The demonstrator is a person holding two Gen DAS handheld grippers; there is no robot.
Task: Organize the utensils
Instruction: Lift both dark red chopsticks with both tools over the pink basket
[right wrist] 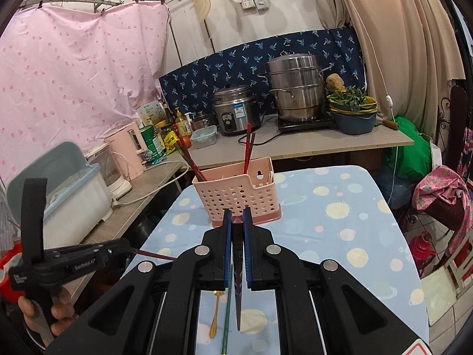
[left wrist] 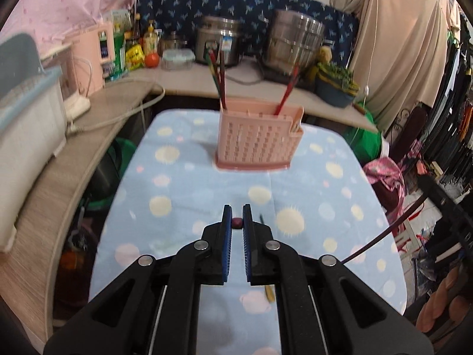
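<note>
Your right tool [right wrist: 237, 222] pinches a dark chopstick [right wrist: 238, 290] near its top, left tool [left wrist: 237, 222] grips another end-on [left wrist: 237, 222]; they look light, stiff, slippery, so hold near the thick end, aiming for the pink holder [right wrist: 236, 198] on the tabletop [right wrist: 340, 236].

This is a small home kitchen corner. A rice cooker [right wrist: 235, 109], a steel steamer pot [right wrist: 297, 87] and sauce bottles [right wrist: 177, 124] stand on the counter [right wrist: 310, 142]. Cloth curtains [right wrist: 74, 82] hang behind them.
</note>
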